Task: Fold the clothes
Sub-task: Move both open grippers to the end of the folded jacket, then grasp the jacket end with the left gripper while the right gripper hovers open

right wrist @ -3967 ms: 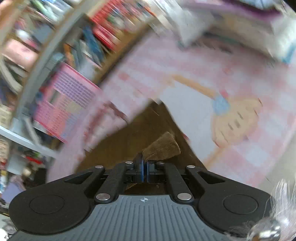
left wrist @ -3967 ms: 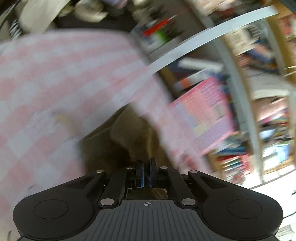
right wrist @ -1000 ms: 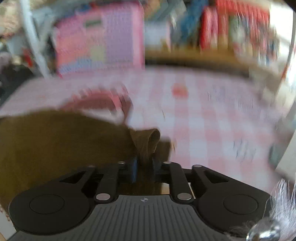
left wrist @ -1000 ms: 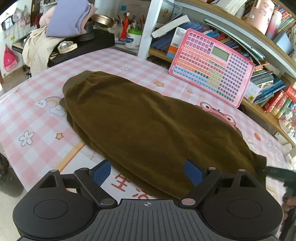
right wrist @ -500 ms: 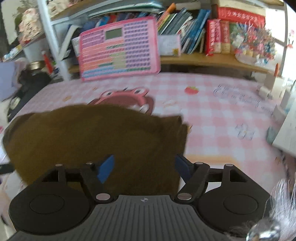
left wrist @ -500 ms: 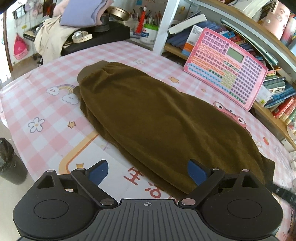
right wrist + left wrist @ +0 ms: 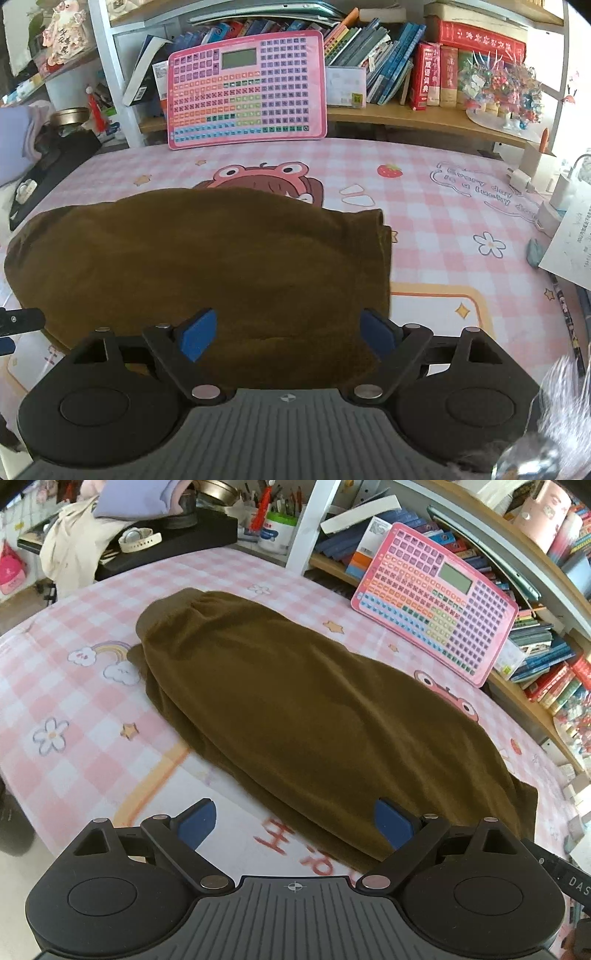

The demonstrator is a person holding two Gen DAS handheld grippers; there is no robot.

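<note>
Brown garment point(image 7: 314, 716): lay folded lengthwise on my pink checked tablecloth point(image 7: 74, 716)
Left gripper point(image 7: 293, 821): jaws apart, empty
Right gripper point(image 7: 286, 332): jaws had just been opening, nothing between them
Pink keyboard toy point(image 7: 246, 88): leaned on shelf behind

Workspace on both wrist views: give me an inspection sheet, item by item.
Surface: table under a pink checked cloth with cartoon prints.
Job's things: one brown garment lying flat and long across the cloth, layers doubled, elastic band at the far end in the left wrist view.
Clutter: pink button board leaning on the shelf; white paper and a charger at the table edge.
Grippers: left tool open, nothing between its pads; right tool open over the garment's near edge, jaws have just been opening, not gripping it.
Cables: nothing seen clearly.
Surroundings: bookshelf with books; a dark stand with a watch and piled clothes.
</note>
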